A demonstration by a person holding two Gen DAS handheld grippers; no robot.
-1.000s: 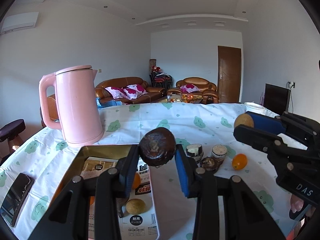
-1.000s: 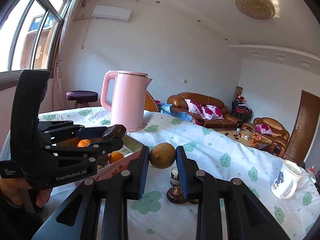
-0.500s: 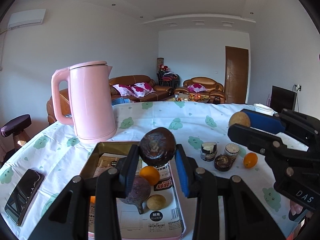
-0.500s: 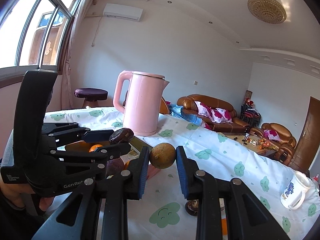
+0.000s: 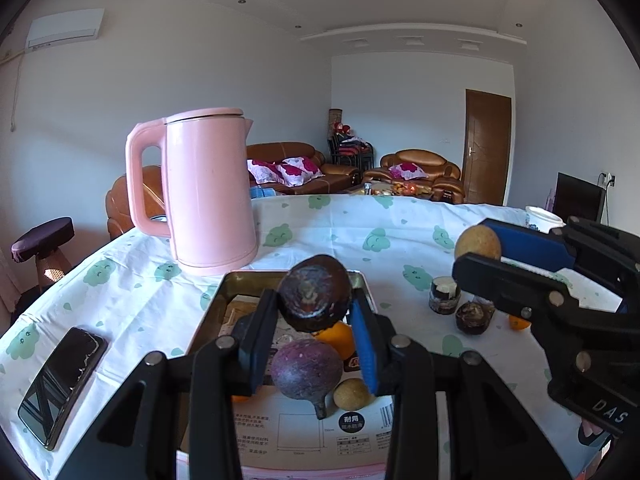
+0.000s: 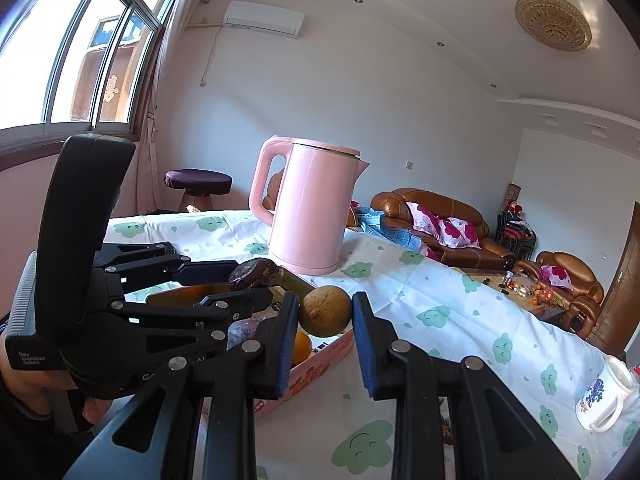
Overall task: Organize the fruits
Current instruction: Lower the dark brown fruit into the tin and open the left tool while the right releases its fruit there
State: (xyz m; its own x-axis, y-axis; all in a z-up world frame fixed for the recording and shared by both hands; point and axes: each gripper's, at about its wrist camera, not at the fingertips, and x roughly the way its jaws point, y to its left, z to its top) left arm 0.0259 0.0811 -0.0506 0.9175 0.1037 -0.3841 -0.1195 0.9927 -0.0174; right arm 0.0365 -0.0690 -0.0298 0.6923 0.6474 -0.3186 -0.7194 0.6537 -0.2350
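Your smooth, matt pink plastic kettle (image 5: 210, 196) stands on printed white cloth (image 5: 360, 232). The rectangular tin tray (image 5: 240, 280) looks like dull metal. Your dark round fruit (image 5: 314, 292) has rough, mottled skin.

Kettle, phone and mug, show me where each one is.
kettle (image 5: 210, 200), left wrist view, middle of its pink body
phone (image 5: 62, 386), left wrist view, centre of its dark screen
mug (image 6: 602, 394), right wrist view, its white side
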